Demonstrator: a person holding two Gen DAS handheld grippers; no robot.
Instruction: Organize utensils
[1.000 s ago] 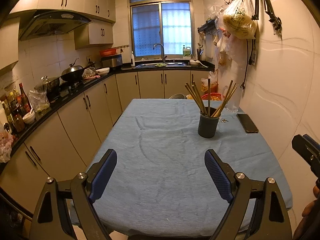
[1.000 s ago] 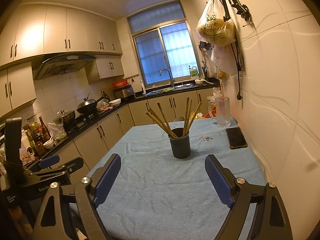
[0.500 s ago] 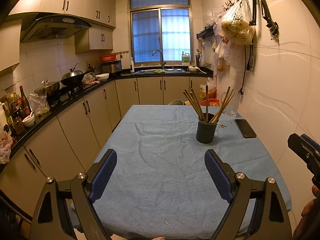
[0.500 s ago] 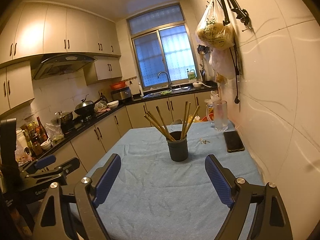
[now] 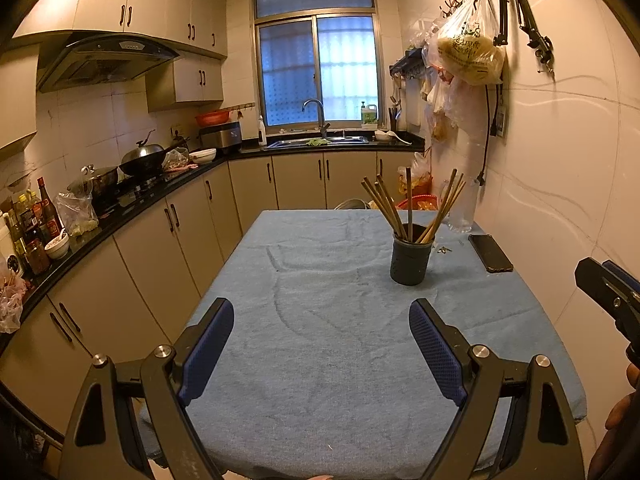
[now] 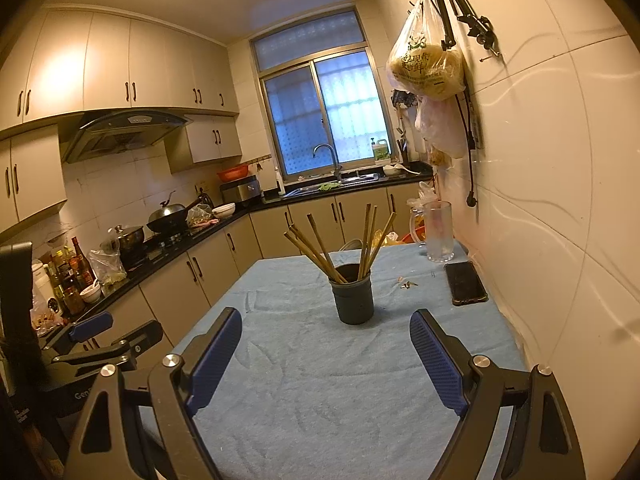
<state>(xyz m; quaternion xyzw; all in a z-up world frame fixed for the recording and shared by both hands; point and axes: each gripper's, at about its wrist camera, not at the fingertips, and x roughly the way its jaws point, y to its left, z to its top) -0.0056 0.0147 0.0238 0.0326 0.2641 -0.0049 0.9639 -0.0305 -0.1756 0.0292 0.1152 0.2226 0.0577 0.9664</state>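
A dark round holder [image 5: 412,258] [image 6: 353,298] stands upright on the blue cloth-covered table [image 5: 320,340] [image 6: 304,380], right of its middle. Several wooden chopsticks [image 5: 384,206] [image 6: 316,254] fan out of it. My left gripper [image 5: 322,328] hovers open over the table's near end, well short of the holder, nothing between its blue pads. My right gripper [image 6: 326,338] is open too, with the holder straight ahead past its fingertips. In the left wrist view the right gripper's finger shows at the right edge.
A black phone [image 5: 490,253] [image 6: 465,282], a clear jug [image 6: 438,230] and small bits [image 6: 408,284] lie by the right wall. Bags hang from wall hooks [image 5: 472,48]. Counter with pots and bottles [image 5: 48,216] runs along the left; sink [image 5: 320,142] under the window.
The views shifted slightly; the holder sits a little lower and farther in both. Both grippers stay open and nothing on the table moved.
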